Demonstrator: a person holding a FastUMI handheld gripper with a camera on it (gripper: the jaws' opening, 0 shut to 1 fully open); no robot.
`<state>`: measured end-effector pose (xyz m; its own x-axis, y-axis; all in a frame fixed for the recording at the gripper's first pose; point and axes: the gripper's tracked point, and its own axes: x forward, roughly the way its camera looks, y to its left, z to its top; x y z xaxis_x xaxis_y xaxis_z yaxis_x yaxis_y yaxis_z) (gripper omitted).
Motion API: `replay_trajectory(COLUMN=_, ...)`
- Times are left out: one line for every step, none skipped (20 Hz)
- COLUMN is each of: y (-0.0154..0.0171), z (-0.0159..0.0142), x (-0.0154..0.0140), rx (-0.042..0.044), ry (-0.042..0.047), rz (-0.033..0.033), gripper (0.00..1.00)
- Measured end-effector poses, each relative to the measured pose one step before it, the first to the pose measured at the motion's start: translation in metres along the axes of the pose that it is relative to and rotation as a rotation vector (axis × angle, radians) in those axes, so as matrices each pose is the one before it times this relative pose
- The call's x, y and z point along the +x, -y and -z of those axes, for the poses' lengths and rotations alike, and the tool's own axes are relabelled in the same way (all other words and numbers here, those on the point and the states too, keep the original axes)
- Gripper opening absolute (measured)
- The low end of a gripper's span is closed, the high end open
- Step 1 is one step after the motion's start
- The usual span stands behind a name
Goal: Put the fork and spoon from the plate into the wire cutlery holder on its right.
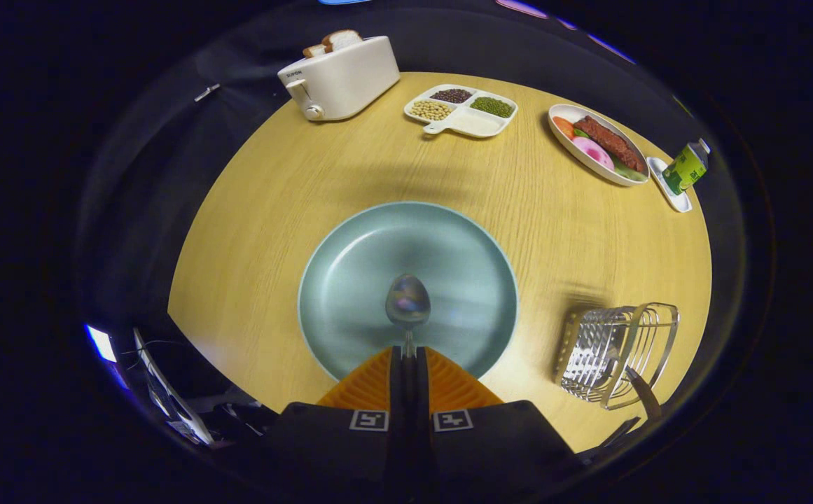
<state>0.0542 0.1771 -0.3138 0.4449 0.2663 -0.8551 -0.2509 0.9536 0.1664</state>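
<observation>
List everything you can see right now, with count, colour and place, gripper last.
spoon: 1, silver, handle between the fingers, bowl over the plate
plate: 1, pale blue-green, just ahead of the fingers
wire cutlery holder: 1, silver, right of the plate; a dark handle pokes out
toaster: 1, white, bread in it, far left
divided tray: 1, white, beans in three sections, beside toaster
oval dish: 1, white, mixed food, far right
bottle: 1, green, on a small white dish
table: 1, light wood
gripper: 1, orange fingers, shut on the spoon
</observation>
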Motion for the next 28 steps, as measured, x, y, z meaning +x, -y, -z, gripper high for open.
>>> replay_trajectory(y=0.00900, z=0.00399, x=-0.00161, rx=0.00296, ry=-0.01522, rz=0.00675, gripper=0.08)
replay_trajectory(y=0.00494, z=0.00296, x=-0.00185, rx=0.01671, ry=-0.00657, rz=-0.00529, gripper=0.08)
replay_trajectory(y=0.00331, z=0.00070, x=-0.00196, rx=0.02281, ry=0.00039, rz=-0.00766, gripper=0.08)
replay_trajectory(y=0.00291, z=-0.00079, x=-0.00361, rx=0.01593, ry=0.00404, rz=-0.00706, gripper=0.08)
replay_trajectory(y=0.00227, z=-0.00207, x=-0.00467, rx=0.00713, ry=0.00594, rz=-0.00618, gripper=0.08)
replay_trajectory(y=0.00177, z=-0.00066, x=-0.00593, rx=0.00091, ry=0.00448, rz=-0.00598, gripper=0.08)
replay_trajectory(y=0.00148, z=-0.00196, x=-0.00540, rx=-0.00435, ry=0.00347, rz=-0.00760, gripper=0.08)
replay_trajectory(y=0.00088, z=-0.00233, x=-0.00774, rx=-0.00505, ry=0.00671, rz=-0.00868, gripper=0.09)
replay_trajectory(y=-0.00015, z=-0.00284, x=-0.01018, rx=-0.01083, ry=0.00417, rz=-0.01107, gripper=0.09)
replay_trajectory(y=0.00273, z=-0.00164, x=-0.01172, rx=-0.01729, ry=0.00230, rz=-0.01032, gripper=0.08)
replay_trajectory(y=0.00405, z=-0.00212, x=-0.01323, rx=-0.02283, ry=0.00101, rz=-0.00484, gripper=0.08)
replay_trajectory(y=0.00760, z=-0.00069, x=-0.01315, rx=-0.02955, ry=-0.00475, rz=0.00181, gripper=0.08)
replay_trajectory(y=0.00643, z=-0.00557, x=-0.01718, rx=-0.02750, ry=-0.01058, rz=0.00862, gripper=0.08)
replay_trajectory(y=0.01183, z=0.00240, x=-0.01408, rx=-0.02459, ry=-0.01331, rz=0.01212, gripper=0.08)
replay_trajectory(y=0.01260, z=0.00195, x=-0.01185, rx=-0.01494, ry=-0.01414, rz=0.01087, gripper=0.09)
replay_trajectory(y=0.01213, z=0.00190, x=-0.01000, rx=-0.00650, ry=-0.01273, rz=0.01052, gripper=0.08)
replay_trajectory(y=0.01256, z=0.00202, x=-0.00848, rx=-0.00282, ry=-0.01790, rz=0.01090, gripper=0.08)
replay_trajectory(y=0.01275, z=0.00205, x=-0.00588, rx=-0.00159, ry=-0.01616, rz=0.01117, gripper=0.08)
replay_trajectory(y=0.01136, z=0.00222, x=-0.00494, rx=-0.00192, ry=-0.01825, rz=0.00939, gripper=0.08)
replay_trajectory(y=0.00923, z=0.00272, x=-0.00297, rx=-0.00303, ry=-0.02582, rz=0.00667, gripper=0.08)
replay_trajectory(y=0.00751, z=0.00397, x=-0.00084, rx=-0.00871, ry=-0.03260, rz=0.00345, gripper=0.08)
replay_trajectory(y=0.00530, z=0.00568, x=0.00275, rx=-0.01289, ry=-0.04500, rz=0.00041, gripper=0.08)
replay_trajectory(y=0.00576, z=0.00476, x=0.00384, rx=-0.01105, ry=-0.04137, rz=0.00447, gripper=0.08)
replay_trajectory(y=0.00495, z=0.00353, x=0.00239, rx=-0.01890, ry=-0.03867, rz=0.00891, gripper=0.08)
replay_trajectory(y=0.00633, z=0.00107, x=0.00460, rx=-0.01903, ry=-0.03150, rz=0.01650, gripper=0.08)
replay_trajectory(y=0.00520, z=0.00054, x=0.00565, rx=-0.01543, ry=-0.03137, rz=0.01772, gripper=0.08)
replay_trajectory(y=0.00240, z=-0.00083, x=0.00335, rx=-0.01407, ry=-0.02642, rz=0.01169, gripper=0.08)
replay_trajectory(y=0.00226, z=-0.00183, x=0.00472, rx=-0.00651, ry=-0.02207, rz=0.00724, gripper=0.08)
